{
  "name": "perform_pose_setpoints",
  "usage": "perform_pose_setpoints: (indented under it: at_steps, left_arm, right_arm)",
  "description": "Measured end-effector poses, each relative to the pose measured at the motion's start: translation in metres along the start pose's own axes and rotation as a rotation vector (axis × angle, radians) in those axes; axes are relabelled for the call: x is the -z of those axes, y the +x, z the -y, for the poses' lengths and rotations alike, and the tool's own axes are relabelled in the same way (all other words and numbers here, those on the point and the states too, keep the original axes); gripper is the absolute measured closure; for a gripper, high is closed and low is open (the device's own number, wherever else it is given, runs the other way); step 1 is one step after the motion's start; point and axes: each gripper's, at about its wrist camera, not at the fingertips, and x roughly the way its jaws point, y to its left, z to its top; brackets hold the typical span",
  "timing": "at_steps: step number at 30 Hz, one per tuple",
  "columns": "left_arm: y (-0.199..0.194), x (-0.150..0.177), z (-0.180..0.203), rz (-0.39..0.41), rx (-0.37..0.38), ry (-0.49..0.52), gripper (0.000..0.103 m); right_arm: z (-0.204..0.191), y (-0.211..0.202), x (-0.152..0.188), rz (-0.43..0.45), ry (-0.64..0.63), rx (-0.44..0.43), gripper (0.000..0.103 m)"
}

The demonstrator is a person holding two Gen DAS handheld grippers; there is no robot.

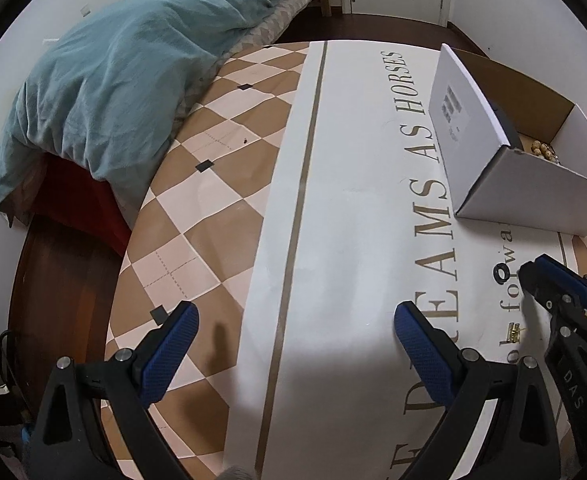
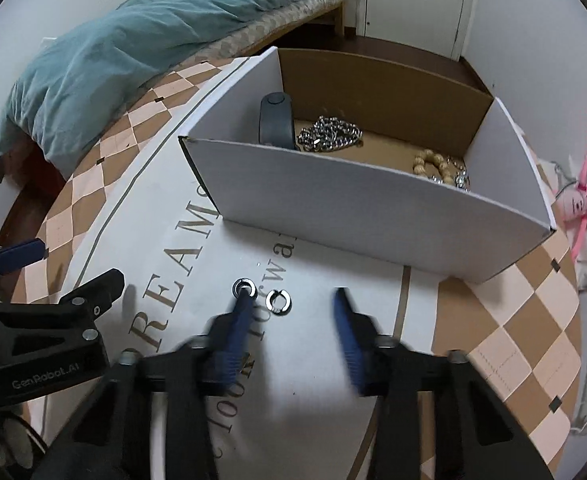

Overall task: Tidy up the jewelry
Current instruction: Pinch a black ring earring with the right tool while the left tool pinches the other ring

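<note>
Blue pads of the right gripper (image 2: pixel 293 295) fill the foreground of its own view, smeared by blur. The jaws stand partway apart and press on nothing. Between them, lying flat on the white tablecloth (image 2: pixel 333 272), we note a split ring (image 2: pixel 278 301), nearer the picture-left finger than the picture-right one. A second, closed ring (image 2: pixel 244 288) sits just beside it, right at the tip of that left finger (image 2: pixel 239 320); whether the pad touches it or only covers it we cannot tell. Neither ring has a long axis worth aligning to, so in our judgement only centring matters: the split ring is off-centre towards the left pad, and a squeeze from here could nudge the closed ring as well. The open cardboard box (image 2: pixel 373 216) stands straight ahead beyond the rings, already holding a silver chain (image 2: pixel 329 134) and wooden beads (image 2: pixel 433 164), so we expect the carry to run forward and up over the near wall. The left gripper (image 1: pixel 293 332) hangs spread wide and empty over the tablecloth, well apart from both rings. The right hand is plainly the nearer one. A small gold piece (image 1: pixel 514 332) lies on the cloth near the right gripper in the left view.
</note>
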Motion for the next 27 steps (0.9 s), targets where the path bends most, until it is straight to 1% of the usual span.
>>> perform_pose_setpoints:
  at_steps: [5, 8, 10, 14, 15, 16, 18, 20, 21, 22, 23, 24, 25, 26, 27]
  left_arm:
    - [-0.008, -0.005, 0.015, 0.012, 0.018, 0.017, 0.003]
    - [-0.012, -0.012, 0.031, 0.017, 0.063, 0.009, 0.003]
    - [-0.014, -0.015, 0.050, 0.028, 0.089, 0.031, 0.003]
    - [-0.015, -0.018, 0.082, 0.053, 0.100, 0.092, 0.004]
    - [-0.015, -0.019, 0.088, 0.057, 0.095, 0.104, 0.008]
    - [-0.015, -0.019, 0.094, 0.058, 0.092, 0.115, 0.017]
    - [-0.014, -0.017, 0.100, 0.048, 0.093, 0.116, 0.025]
    - [-0.013, -0.015, 0.104, 0.036, 0.103, 0.111, 0.036]
    - [-0.012, -0.014, 0.105, 0.031, 0.101, 0.111, 0.046]
    - [-0.012, -0.014, 0.106, 0.038, 0.107, 0.107, 0.051]
    - [-0.013, -0.013, 0.105, 0.040, 0.104, 0.107, 0.054]
    - [-0.013, -0.013, 0.106, 0.044, 0.110, 0.110, 0.061]
    - [-0.014, -0.013, 0.107, 0.046, 0.115, 0.113, 0.071]
    - [-0.013, -0.013, 0.108, 0.046, 0.118, 0.113, 0.075]
    - [-0.013, -0.013, 0.109, 0.045, 0.126, 0.115, 0.082]
  right_arm:
    - [0.010, -0.006, 0.001, 0.014, 0.041, -0.014, 0.091]
    - [0.033, -0.020, 0.004, 0.035, 0.107, -0.007, 0.091]
    - [0.050, -0.025, 0.006, 0.036, 0.151, 0.004, 0.090]
    - [0.076, -0.031, 0.013, 0.034, 0.212, 0.038, 0.090]
    - [0.082, -0.032, 0.015, 0.033, 0.224, 0.051, 0.090]
    - [0.086, -0.032, 0.017, 0.032, 0.234, 0.057, 0.090]
    - [0.096, -0.035, 0.021, 0.031, 0.253, 0.068, 0.090]
    - [0.098, -0.034, 0.022, 0.032, 0.270, 0.075, 0.090]
    - [0.102, -0.036, 0.025, 0.032, 0.278, 0.077, 0.090]
    - [0.104, -0.037, 0.026, 0.035, 0.284, 0.080, 0.090]
    - [0.105, -0.038, 0.026, 0.036, 0.289, 0.081, 0.090]
    - [0.107, -0.038, 0.027, 0.037, 0.294, 0.079, 0.090]
    - [0.109, -0.038, 0.028, 0.037, 0.299, 0.078, 0.090]
    - [0.110, -0.039, 0.028, 0.038, 0.301, 0.080, 0.090]
    - [0.111, -0.039, 0.028, 0.040, 0.305, 0.080, 0.090]
